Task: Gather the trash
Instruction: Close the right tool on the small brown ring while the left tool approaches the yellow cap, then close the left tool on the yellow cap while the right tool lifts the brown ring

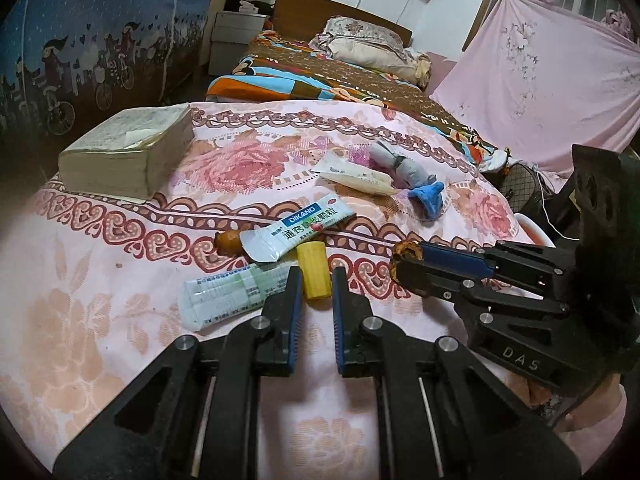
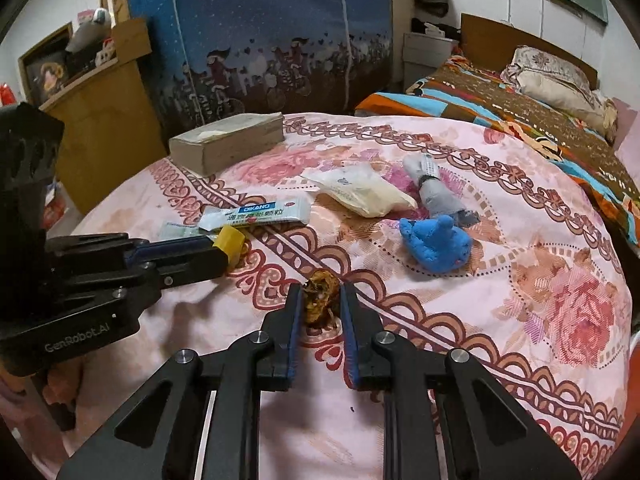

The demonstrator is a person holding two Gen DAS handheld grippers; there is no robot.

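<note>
On the pink floral bedsheet (image 1: 120, 360) my left gripper (image 1: 316, 278) is shut on a small yellow plastic cap (image 1: 314, 260); the right wrist view shows that cap (image 2: 231, 239) at its fingertips. My right gripper (image 2: 320, 290) is shut on a brown dried scrap (image 2: 318, 300), also at its tip in the left wrist view (image 1: 404, 249). Loose litter lies beyond: a white DIKANG sachet (image 1: 304, 226), a green-white sachet (image 1: 228, 296), a brown stub (image 1: 228, 242), a cream packet (image 2: 360, 192) and a crumpled blue piece (image 2: 436, 246).
A thick old book (image 1: 128, 152) lies at the sheet's far left. A grey rolled bundle (image 1: 400, 164) sits by the blue piece. A patterned bag (image 1: 520, 184) and a red-rimmed container (image 1: 532, 228) stand off the right edge. A second bed (image 1: 340, 76) lies behind.
</note>
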